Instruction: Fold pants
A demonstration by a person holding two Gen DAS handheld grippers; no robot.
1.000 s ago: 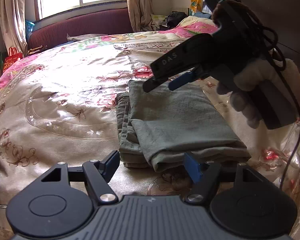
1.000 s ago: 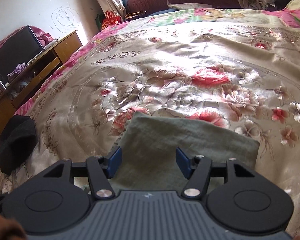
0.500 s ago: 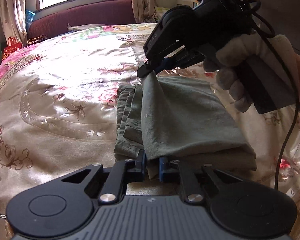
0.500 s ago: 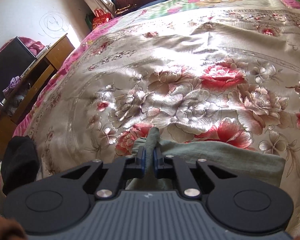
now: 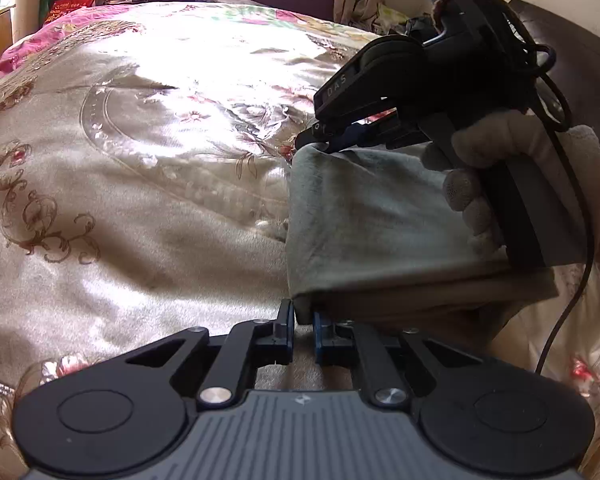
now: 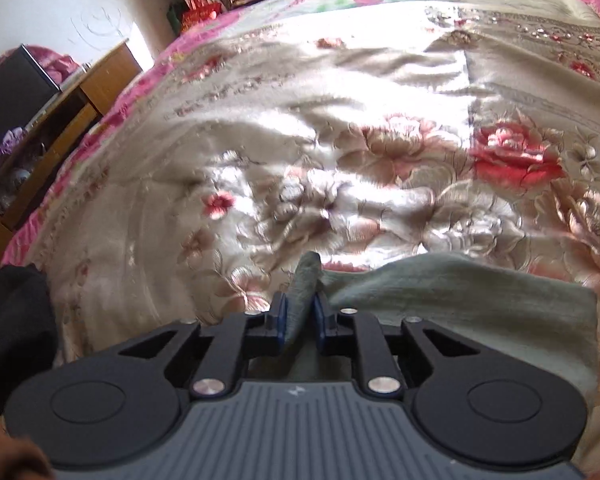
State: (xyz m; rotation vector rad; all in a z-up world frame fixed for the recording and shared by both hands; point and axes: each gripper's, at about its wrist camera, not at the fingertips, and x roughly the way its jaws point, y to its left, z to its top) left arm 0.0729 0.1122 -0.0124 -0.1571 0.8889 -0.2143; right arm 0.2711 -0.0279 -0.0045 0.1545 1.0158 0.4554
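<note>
You are pinching the near corner of the folded grey-green pants [image 5: 364, 216] with your left claw [image 5: 302, 330], its 2 blue-padded fingers [image 5: 286, 326] closed tight on the cloth edge. Your right claw [image 5: 320, 145] is gripping the far corner of the same top layer, and your gloved right hand [image 5: 496, 168] is wrapping around its handle. In the right wrist view, that claw [image 6: 300, 322] is showing a bunched ridge of fabric squeezed between its pads and poking out past them. The pants [image 6: 460, 292] are sitting toward the right side of the bed [image 5: 140, 160], with the held layer stretched taut between the 2 claws and raised above the thicker folded stack beneath it. The satin floral bedspread [image 6: 340, 140] is lying under everything. A wooden cabinet [image 6: 80, 96] is standing beside the bed at the left of the right wrist view, and a dark cloth [image 6: 16, 328] is lying near the bed's edge.
</note>
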